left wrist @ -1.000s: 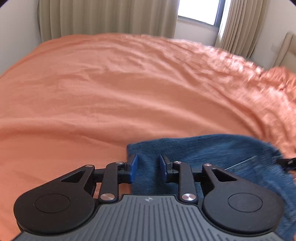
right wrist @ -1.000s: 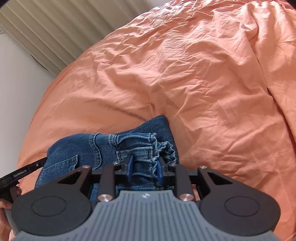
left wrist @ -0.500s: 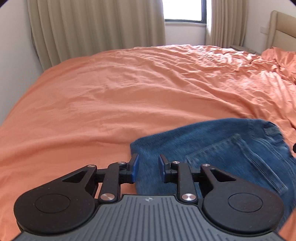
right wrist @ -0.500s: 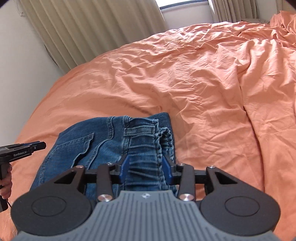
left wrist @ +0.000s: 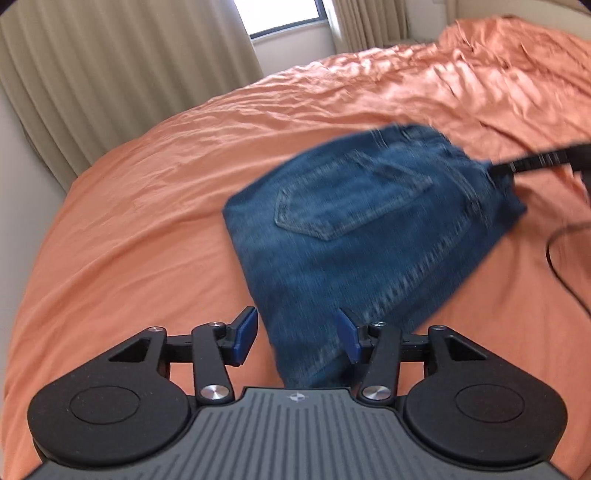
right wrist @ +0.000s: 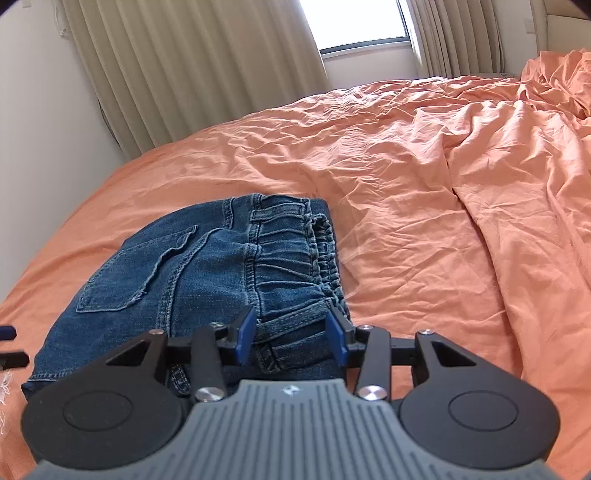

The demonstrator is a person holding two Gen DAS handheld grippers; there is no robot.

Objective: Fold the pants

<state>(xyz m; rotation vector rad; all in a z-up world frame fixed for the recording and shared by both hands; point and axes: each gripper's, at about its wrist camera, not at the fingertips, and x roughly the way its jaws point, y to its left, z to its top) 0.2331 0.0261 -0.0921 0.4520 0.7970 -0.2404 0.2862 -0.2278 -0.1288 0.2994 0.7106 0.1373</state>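
Observation:
Folded blue denim pants (left wrist: 354,229) lie flat on the orange bed sheet (left wrist: 129,240), back pocket up. In the right wrist view the pants (right wrist: 207,273) show their elastic waistband (right wrist: 295,254) on the right side. My left gripper (left wrist: 297,338) is open above the near corner of the pants, holding nothing. My right gripper (right wrist: 291,334) is open over the near end of the waistband, with the jaws apart on either side of it. The right gripper's fingers (left wrist: 535,160) also show at the far right edge of the pants in the left wrist view.
The orange sheet (right wrist: 443,221) is wrinkled and bunched toward the right. Beige curtains (right wrist: 192,74) and a window (right wrist: 362,22) stand behind the bed. A white wall (right wrist: 40,129) is at the left. A black cable (left wrist: 561,266) hangs at right.
Both grippers have opened wider and pulled back and up from the pants. The pants now lie released on the sheet, showing more fully in both views.

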